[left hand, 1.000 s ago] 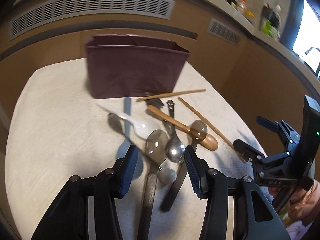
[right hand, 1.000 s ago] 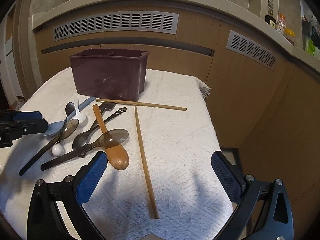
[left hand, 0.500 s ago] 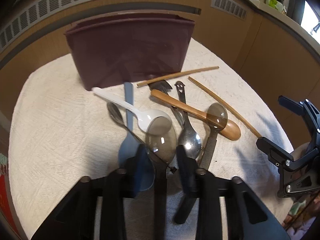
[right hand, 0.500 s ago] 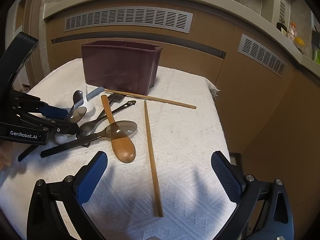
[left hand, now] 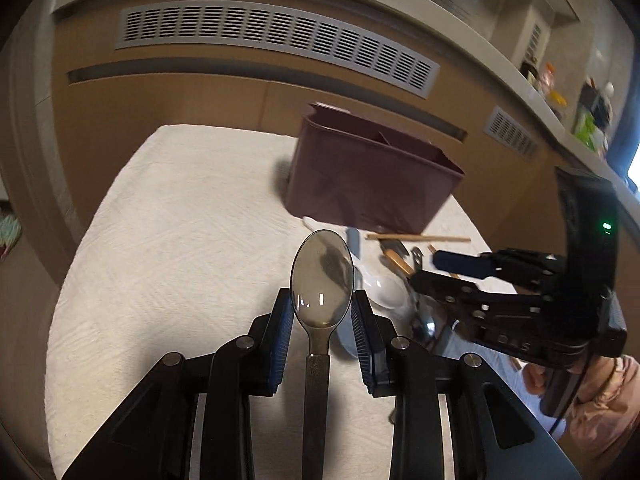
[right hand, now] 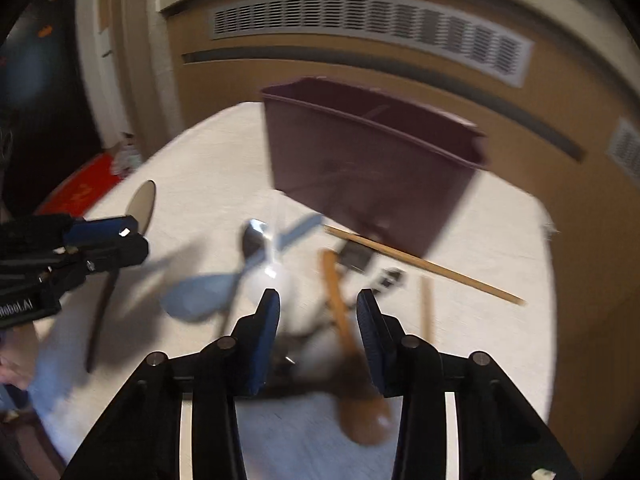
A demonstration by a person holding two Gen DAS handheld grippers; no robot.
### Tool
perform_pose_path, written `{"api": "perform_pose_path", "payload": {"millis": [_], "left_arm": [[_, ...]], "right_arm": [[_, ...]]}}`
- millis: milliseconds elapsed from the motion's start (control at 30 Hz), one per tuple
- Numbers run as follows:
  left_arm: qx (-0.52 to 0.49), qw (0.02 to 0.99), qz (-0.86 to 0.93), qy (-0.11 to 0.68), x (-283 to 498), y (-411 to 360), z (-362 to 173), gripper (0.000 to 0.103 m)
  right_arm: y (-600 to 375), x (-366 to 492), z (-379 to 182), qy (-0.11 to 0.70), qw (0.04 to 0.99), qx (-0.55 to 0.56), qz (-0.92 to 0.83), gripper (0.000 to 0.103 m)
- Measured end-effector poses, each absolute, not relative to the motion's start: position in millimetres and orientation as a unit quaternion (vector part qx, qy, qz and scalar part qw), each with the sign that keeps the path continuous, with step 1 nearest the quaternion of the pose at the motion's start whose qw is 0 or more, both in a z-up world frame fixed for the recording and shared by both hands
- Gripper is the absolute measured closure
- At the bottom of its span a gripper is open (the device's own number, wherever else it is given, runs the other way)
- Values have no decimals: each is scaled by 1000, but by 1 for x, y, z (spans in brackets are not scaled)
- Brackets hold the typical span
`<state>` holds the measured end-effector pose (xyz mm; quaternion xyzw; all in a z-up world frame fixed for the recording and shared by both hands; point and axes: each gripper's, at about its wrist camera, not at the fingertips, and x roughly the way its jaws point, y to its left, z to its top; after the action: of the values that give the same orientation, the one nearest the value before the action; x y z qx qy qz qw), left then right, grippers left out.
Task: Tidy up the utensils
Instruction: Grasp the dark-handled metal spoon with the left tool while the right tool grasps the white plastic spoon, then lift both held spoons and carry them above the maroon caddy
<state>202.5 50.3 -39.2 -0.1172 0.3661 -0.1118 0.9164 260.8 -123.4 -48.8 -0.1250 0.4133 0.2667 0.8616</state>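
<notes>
Above white cloth (left hand: 180,240), left gripper (left hand: 322,312) clamps smoky spoon (left hand: 322,276); right gripper (right hand: 318,320) gapes.

Left gripper (left hand: 322,312) now lifts the smoky translucent spoon (left hand: 322,280) clear of the pile, while right gripper (right hand: 318,320) narrows above the wooden spoon (right hand: 348,344).

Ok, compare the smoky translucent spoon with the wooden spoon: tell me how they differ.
The smoky translucent spoon is clamped in the left gripper, off the cloth; the wooden spoon lies in the pile under the open right gripper. The smoky spoon has a see-through grey bowl on a black handle; the wooden spoon is opaque brown throughout. Both are spoons outside the maroon bin.
</notes>
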Motion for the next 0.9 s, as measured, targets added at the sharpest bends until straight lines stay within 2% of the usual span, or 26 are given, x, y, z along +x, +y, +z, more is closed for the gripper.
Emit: {"api": "perform_pose_path", "payload": {"millis": [67, 233, 333, 600, 633, 700, 900], "left_arm": [[-127, 917, -108, 363, 203, 57, -39, 72], [-145, 916, -109, 358, 202, 71, -41, 72], [-152, 917, -103, 353, 199, 76, -40, 72], [-167, 912, -100, 361, 204, 83, -47, 72], [-170, 911, -100, 363, 204, 84, -48, 72], [-173, 909, -100, 366, 205, 83, -49, 72], [-163, 912, -108, 359, 203, 71, -38, 72]], "right_arm": [[-105, 275, -53, 422, 855, -131, 271, 77], [-65, 310, -68, 437, 845, -144, 273, 79], [-53, 327, -79, 451, 839, -152, 264, 88], [-40, 330, -92, 466, 824, -160, 278, 88], [-39, 330, -92, 468, 823, -164, 278, 92], [-42, 323, -88, 470, 821, -162, 280, 95], [-72, 296, -59, 437, 848, -108, 280, 95]]}}
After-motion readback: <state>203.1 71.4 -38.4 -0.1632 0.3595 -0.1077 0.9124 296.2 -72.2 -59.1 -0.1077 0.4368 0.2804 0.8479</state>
